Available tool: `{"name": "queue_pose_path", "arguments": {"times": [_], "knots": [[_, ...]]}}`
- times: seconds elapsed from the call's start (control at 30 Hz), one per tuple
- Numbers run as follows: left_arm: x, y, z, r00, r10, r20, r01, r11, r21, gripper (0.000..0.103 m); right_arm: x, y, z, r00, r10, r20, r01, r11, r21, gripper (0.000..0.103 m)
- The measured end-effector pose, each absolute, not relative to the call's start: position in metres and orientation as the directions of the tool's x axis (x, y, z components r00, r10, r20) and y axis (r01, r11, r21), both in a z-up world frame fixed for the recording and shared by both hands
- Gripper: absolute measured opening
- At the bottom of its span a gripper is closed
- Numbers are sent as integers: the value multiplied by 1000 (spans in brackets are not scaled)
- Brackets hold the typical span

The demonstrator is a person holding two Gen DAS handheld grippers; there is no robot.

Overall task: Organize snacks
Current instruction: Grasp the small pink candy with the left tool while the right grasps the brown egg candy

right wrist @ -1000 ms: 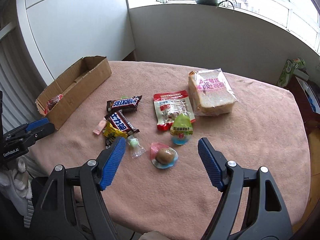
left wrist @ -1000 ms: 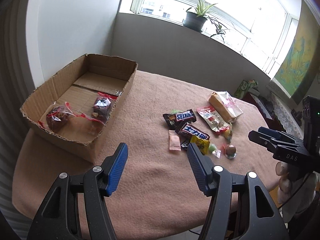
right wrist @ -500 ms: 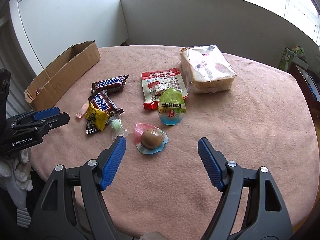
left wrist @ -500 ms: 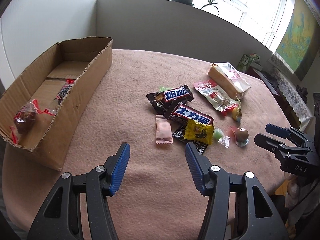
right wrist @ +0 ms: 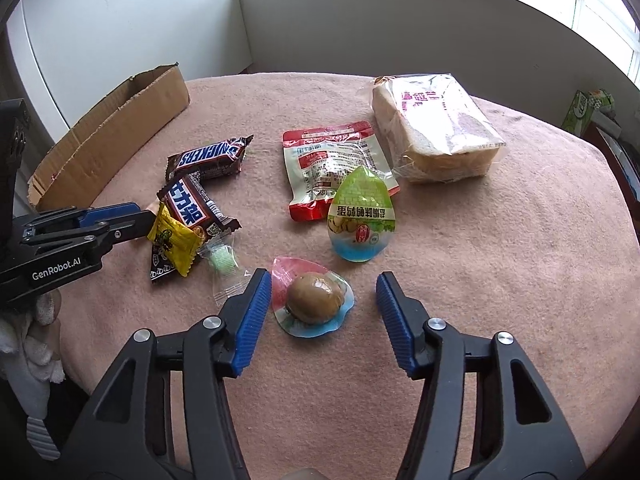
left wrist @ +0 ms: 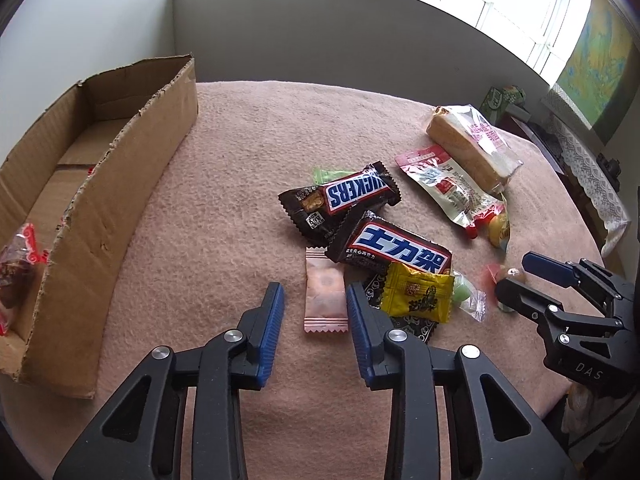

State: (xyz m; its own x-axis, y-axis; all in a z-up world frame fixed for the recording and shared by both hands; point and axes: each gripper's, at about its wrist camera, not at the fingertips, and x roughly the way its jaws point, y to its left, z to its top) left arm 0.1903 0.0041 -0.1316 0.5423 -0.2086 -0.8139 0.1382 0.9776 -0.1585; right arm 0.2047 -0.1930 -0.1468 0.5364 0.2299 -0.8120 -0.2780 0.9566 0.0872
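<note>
Evidently each claw hung spread to straddle its pick — left claw [left wrist: 315,300] around the sachet [left wrist: 325,297], right claw [right wrist: 320,294] around the egg [right wrist: 314,298].

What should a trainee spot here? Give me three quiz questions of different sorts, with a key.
1. True or false: the left gripper is shut on the pink sachet.
2. What lies between the fingers of the right gripper? A. a banana; B. a brown egg in a clear pack; C. a soda can.
3. Which container already holds a red-wrapped snack?

Key: 1. False; its jaws stand open on either side of it. 2. B. 3. The cardboard box.
</note>
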Motion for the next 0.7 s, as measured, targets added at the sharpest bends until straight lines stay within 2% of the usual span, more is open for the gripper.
{"name": "queue_pose_path", "arguments": {"times": [0.1, 0.2, 0.5, 0.7], "knots": [[191, 2, -131, 542, -198, -817, 143, 979, -143, 22, 203, -189, -148, 542, 218, -811, -286, 956, 66, 52], [191, 1, -132, 544, -189, -818, 146, 981, -129, 20, 203, -185, -148, 542, 212, -813, -293, 955, 53, 41], [183, 10, -131, 551, -186, -814, 132, 982, -135, 19, 198, -190, -146, 538, 226, -812, -294, 953, 70, 38], [178, 12, -131, 554, -182, -812, 124, 983, -136, 19, 191, -179, -148, 560, 161, -812, -333, 942, -43, 42]]}}
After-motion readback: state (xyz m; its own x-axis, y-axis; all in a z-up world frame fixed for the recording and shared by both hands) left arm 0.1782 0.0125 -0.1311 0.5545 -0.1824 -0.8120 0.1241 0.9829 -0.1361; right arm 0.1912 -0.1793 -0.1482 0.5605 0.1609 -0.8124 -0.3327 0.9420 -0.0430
